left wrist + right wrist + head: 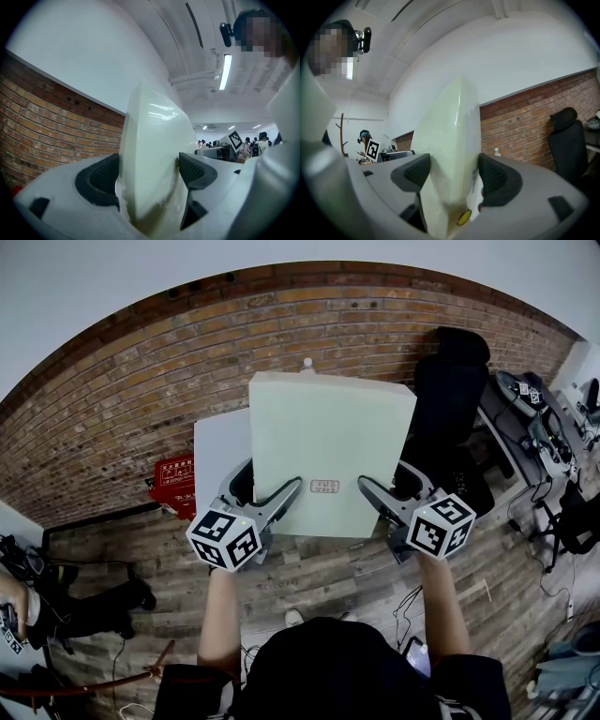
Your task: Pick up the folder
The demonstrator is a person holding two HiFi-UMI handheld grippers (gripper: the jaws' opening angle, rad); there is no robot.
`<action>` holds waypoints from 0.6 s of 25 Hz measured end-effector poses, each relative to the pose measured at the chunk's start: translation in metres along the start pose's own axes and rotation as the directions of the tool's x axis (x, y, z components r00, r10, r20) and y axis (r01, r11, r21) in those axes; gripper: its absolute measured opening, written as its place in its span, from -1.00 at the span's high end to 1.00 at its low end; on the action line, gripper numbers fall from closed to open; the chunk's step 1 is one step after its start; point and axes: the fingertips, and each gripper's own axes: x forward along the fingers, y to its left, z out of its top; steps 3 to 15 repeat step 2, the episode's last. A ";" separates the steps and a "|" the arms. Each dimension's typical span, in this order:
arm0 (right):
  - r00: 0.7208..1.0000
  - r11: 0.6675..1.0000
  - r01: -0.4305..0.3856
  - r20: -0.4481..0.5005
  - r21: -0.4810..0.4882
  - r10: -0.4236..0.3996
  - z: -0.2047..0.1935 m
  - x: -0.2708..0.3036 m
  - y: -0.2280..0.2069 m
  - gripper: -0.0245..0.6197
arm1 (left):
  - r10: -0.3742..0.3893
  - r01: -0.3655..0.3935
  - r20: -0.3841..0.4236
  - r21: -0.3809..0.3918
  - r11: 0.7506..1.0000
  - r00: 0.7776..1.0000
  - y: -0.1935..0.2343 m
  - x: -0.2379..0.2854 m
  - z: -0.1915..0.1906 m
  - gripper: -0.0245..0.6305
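Clamping the pale green folder (328, 437) along its near edge, using the left gripper (267, 488) at 7 o'clock and the right gripper (384, 479) at 5 o'clock, with both pairs of jaws pressing tight on the cover. Holding it raised at centre, overlapping the white table (220, 442) at its 9 o'clock. Looking past it to a small bottle (307, 363) at 12 o'clock, a black chair (450, 390) at 2 o'clock and the brick wall (141, 381) farthest back.
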 end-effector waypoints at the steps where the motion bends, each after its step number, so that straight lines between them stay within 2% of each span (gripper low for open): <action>1: 1.000 1.000 0.000 -0.001 0.000 0.000 0.000 0.000 0.001 -0.02 | 0.000 0.000 -0.001 0.001 1.000 1.000 0.000 -0.001 0.000 -0.25; 15: 1.000 1.000 0.001 -0.003 0.001 -0.001 0.000 0.001 0.002 -0.02 | 0.000 0.000 -0.002 0.002 1.000 1.000 0.001 -0.002 0.001 -0.25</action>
